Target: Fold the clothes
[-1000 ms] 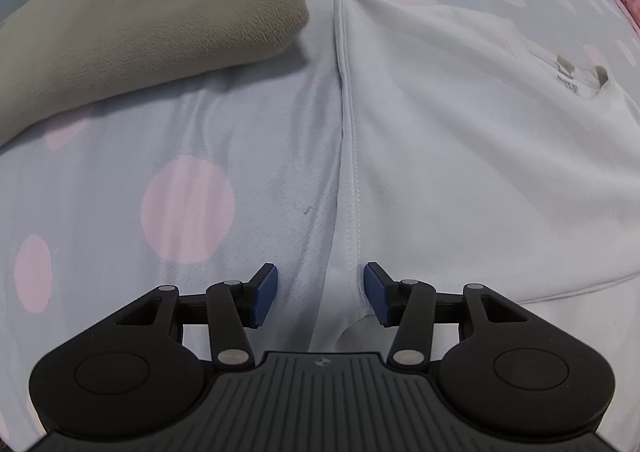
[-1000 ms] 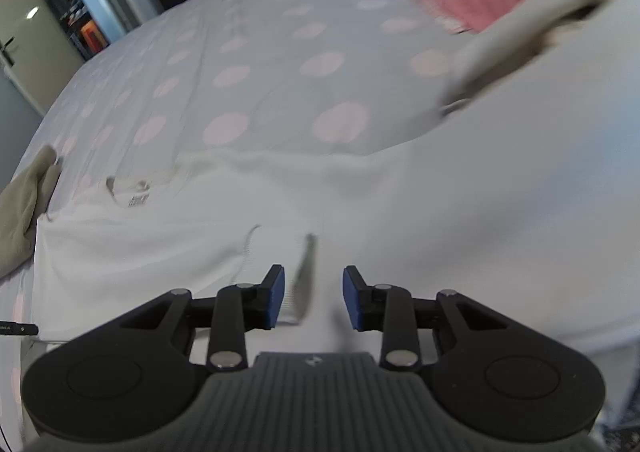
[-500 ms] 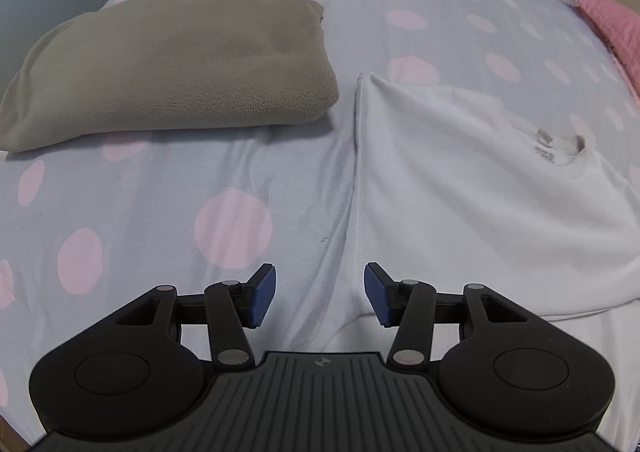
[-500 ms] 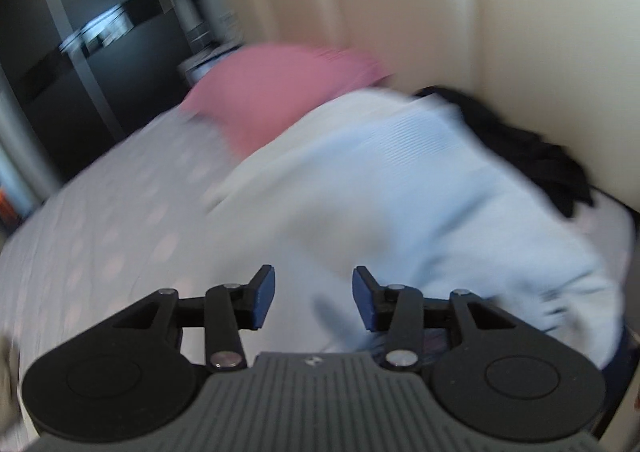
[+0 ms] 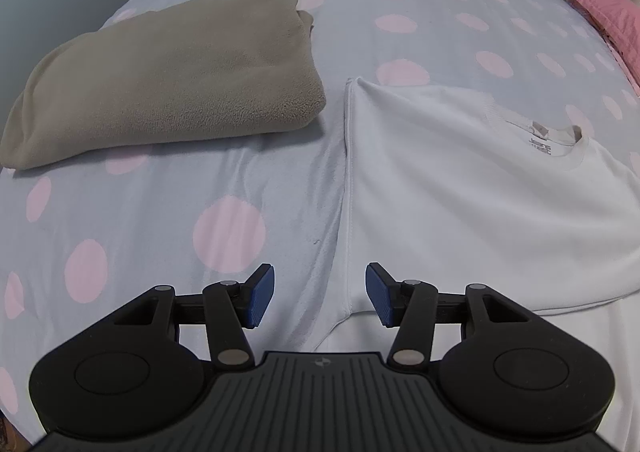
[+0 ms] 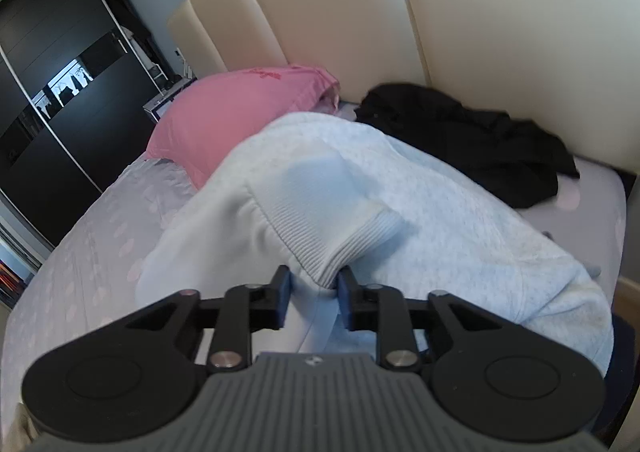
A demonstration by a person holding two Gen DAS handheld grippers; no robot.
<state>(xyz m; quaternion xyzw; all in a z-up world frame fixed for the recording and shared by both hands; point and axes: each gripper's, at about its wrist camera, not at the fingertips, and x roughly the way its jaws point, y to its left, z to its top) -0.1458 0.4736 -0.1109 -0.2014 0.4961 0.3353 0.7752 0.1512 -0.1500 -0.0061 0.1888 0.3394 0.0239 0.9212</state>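
Note:
A white T-shirt (image 5: 460, 187) lies flat on the polka-dot bed, its collar and label to the right. My left gripper (image 5: 320, 298) is open and empty, hovering above the shirt's near left edge. In the right wrist view, a pale blue sweatshirt (image 6: 420, 211) lies in a heap near the headboard. My right gripper (image 6: 314, 294) is closed on its ribbed cuff (image 6: 340, 244), which sits between the blue pads.
A folded beige fleece blanket (image 5: 168, 75) lies left of the T-shirt. A pink pillow (image 6: 240, 111) and a black garment (image 6: 472, 135) lie by the cream headboard (image 6: 440, 11). A dark wardrobe (image 6: 52, 83) stands beyond the bed.
My right gripper swung from the white T-shirt to the sweatshirt heap and closed on its cuff. My left gripper rose and drew back, still open.

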